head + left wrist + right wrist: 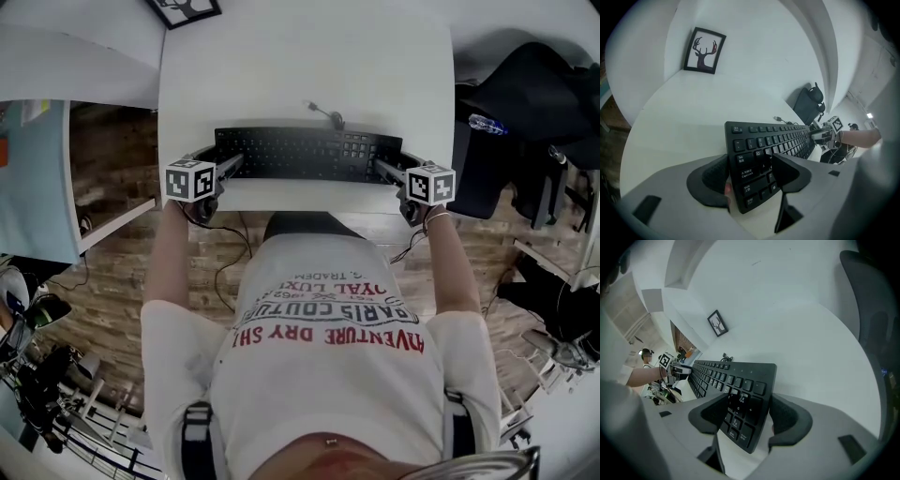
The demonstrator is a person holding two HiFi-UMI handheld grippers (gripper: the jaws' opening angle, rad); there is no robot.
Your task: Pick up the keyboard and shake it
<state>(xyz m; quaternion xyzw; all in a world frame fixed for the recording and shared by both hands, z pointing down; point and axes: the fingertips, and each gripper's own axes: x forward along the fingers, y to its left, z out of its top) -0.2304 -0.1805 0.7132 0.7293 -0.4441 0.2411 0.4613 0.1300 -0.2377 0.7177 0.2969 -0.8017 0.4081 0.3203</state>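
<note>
A: Entry one, keyboard [307, 155]. Location?
B: Black, full-size. Lies crosswise at the centre of the head view, along the near edge of the white table [281, 66]. Its cable [328, 114] leaves the far edge, just above centre. Resting on the table or raised off it: cannot tell

A: Entry two, left gripper [236, 164]. Condition?
B: Left of centre in the head view, at the keyboard's left end. In the left gripper view the jaws pinch the end with Tab and Caps Lock, which fills the gap between them. One pad sits over the keys, the other against the opposite face

A: Entry three, right gripper [382, 167]?
B: Right of centre in the head view, at the keyboard's right end. In the right gripper view the jaws are clamped on the number-pad corner, one pad on the key side and one on the other side

A: Entry four, sundries?
B: Framed deer picture [704, 50], upper left of the left gripper view, at the table's far corner. Black chair [525, 94], upper right of the head view, beside the table. Person's white printed T-shirt [328, 356], lower centre of the head view
</note>
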